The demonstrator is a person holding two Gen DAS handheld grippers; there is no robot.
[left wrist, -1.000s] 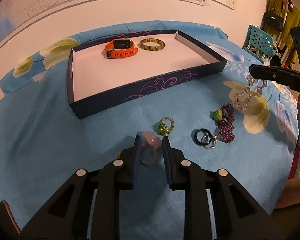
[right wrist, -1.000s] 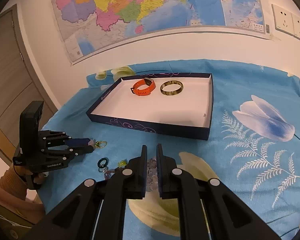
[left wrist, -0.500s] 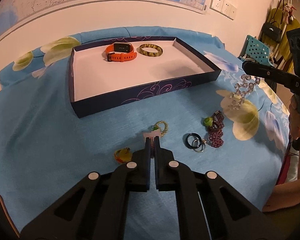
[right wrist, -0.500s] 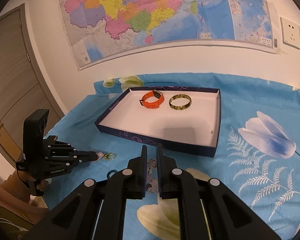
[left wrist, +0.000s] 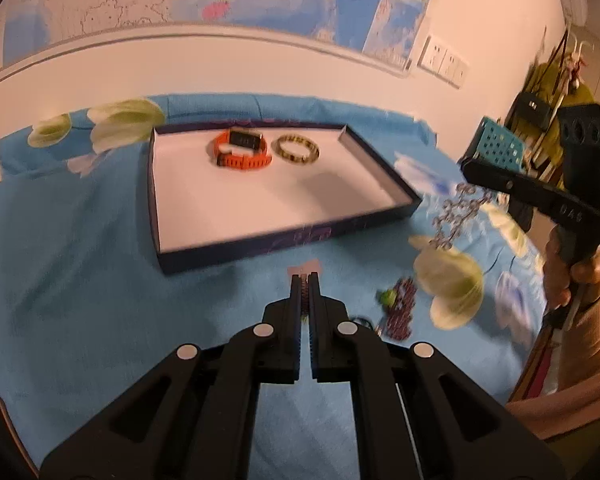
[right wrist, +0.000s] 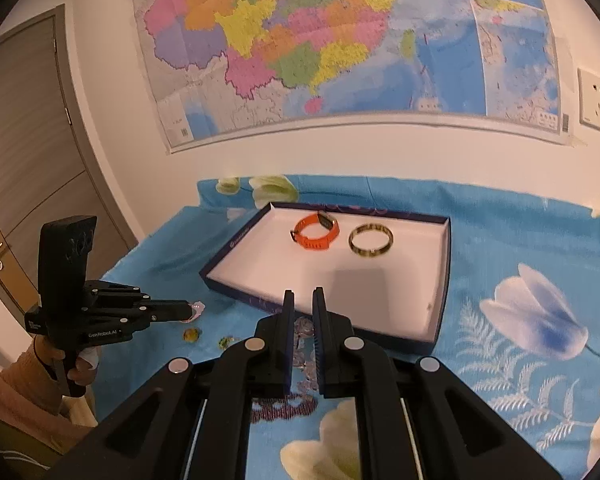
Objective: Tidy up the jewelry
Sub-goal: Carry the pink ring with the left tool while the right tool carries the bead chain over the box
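Observation:
My left gripper (left wrist: 305, 277) is shut on a pale pink ring (left wrist: 305, 268), held above the blue cloth in front of the tray; it also shows in the right wrist view (right wrist: 188, 310) with the pink ring (right wrist: 197, 307) at its tip. My right gripper (right wrist: 303, 294) is shut on a clear bead bracelet (right wrist: 303, 330); in the left wrist view the bracelet (left wrist: 454, 216) dangles from it (left wrist: 466, 166) beside the tray's right end. The dark blue tray (left wrist: 260, 246) holds an orange watch (left wrist: 242, 148) and a mottled yellow bangle (left wrist: 297, 149).
On the cloth lie a purple bead bracelet (left wrist: 400, 312) with a green piece (left wrist: 387, 297), a yellow-orange trinket (right wrist: 191, 335) and a green-gold ring (right wrist: 225, 342). The wall with a map stands behind the table. A door (right wrist: 28, 184) is at the left.
My left gripper closed on the pink ring, lifted it and moved toward the tray. My right gripper has risen with the clear bead bracelet and come nearer the tray.

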